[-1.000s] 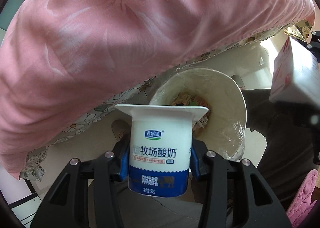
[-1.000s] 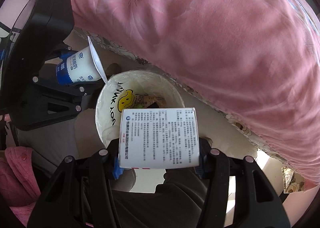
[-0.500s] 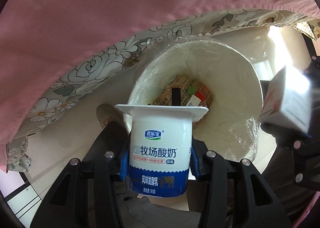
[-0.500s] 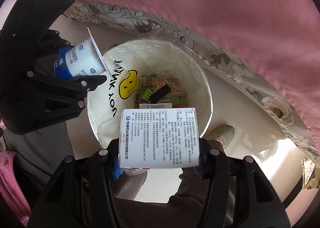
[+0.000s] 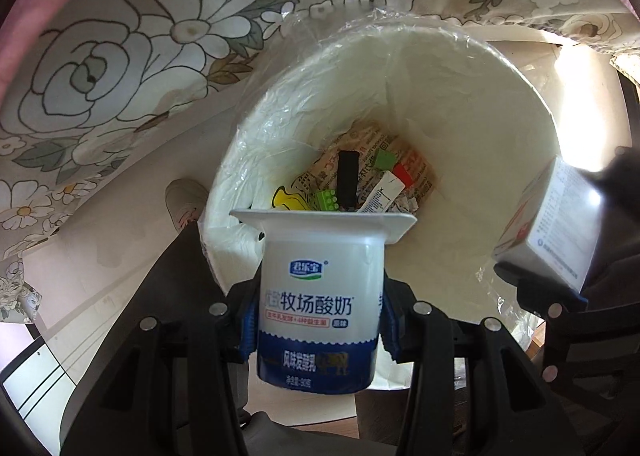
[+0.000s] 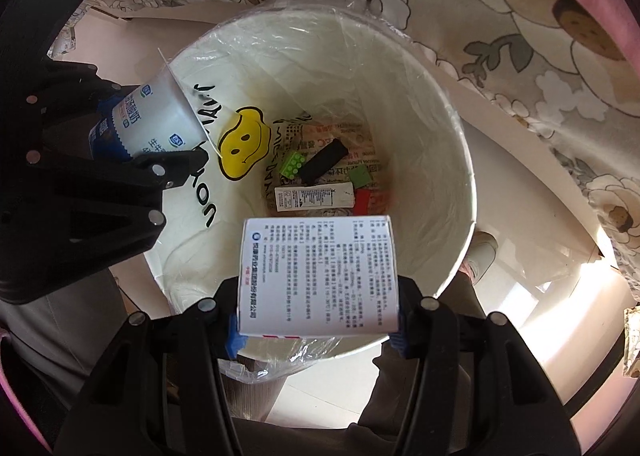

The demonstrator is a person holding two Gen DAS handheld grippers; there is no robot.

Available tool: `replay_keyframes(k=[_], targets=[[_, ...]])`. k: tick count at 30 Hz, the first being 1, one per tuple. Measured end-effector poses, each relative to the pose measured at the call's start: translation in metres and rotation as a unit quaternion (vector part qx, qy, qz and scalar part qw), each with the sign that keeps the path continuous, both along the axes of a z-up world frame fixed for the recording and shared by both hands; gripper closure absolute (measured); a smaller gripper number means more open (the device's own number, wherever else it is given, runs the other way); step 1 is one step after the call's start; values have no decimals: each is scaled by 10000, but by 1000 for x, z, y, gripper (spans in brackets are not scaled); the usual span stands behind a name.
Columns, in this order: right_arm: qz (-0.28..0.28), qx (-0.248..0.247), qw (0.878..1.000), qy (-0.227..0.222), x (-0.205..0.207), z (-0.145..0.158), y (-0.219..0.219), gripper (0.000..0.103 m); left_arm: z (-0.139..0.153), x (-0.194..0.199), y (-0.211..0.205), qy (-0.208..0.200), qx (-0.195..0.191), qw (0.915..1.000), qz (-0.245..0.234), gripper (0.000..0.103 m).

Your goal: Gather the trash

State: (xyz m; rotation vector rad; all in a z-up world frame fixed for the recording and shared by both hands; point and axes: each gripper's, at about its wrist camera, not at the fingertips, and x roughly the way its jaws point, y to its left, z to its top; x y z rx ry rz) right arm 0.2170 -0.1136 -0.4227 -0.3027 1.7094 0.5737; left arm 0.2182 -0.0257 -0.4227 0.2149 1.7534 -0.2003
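My left gripper (image 5: pixel 318 328) is shut on a white and blue yogurt cup (image 5: pixel 320 296), held at the near rim of a white trash bin (image 5: pixel 472 68) lined with clear plastic. My right gripper (image 6: pixel 318 330) is shut on a white printed carton (image 6: pixel 318 276), held over the bin's near rim (image 6: pixel 464 160). The left gripper with the cup (image 6: pixel 156 120) also shows at the left of the right wrist view, and the carton (image 5: pixel 556 224) at the right of the left wrist view. Both items hang above the bin's opening.
In the bin lie a smiley-face bag (image 6: pixel 244 144), green bricks (image 6: pixel 292 164), a black bar (image 6: pixel 322 162), a white strip (image 6: pixel 316 196), a red piece (image 6: pixel 363 200) and printed paper. A floral cloth (image 5: pixel 120 68) hangs behind the bin. A shoe (image 6: pixel 482 252) and pale floor lie beside it.
Both grippers have moved closer to and lower over the bin with their loads. The pink quilt has slid out of view and the bin's inside now fills both views.
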Motion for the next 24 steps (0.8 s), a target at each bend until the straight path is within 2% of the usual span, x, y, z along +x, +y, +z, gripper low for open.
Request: replay_keyframes(k=[10, 16, 18, 19, 20, 24], targets=[[-194, -74, 9995, 220, 5, -29, 6, 48, -38, -1, -2, 358, -120, 9984, 413, 53], [-164, -171, 9992, 315, 5, -39, 7, 46, -44, -1, 1, 519, -235, 9966, 592, 52], [-161, -247, 9988, 387, 4, -43, 7, 38, -46, -1, 0, 505, -219, 9967, 594, 43], [-183, -268, 9986, 412, 4, -45, 6, 37, -46, -2, 0, 499, -204, 9967, 608, 36], [-201, -259, 9986, 425, 4, -45, 6, 35, -46, -2, 0, 493, -202, 9965, 638, 34], [-159, -259, 9989, 365, 5, -43, 7, 35, -45, -3, 1, 514, -235, 9960, 693, 33]])
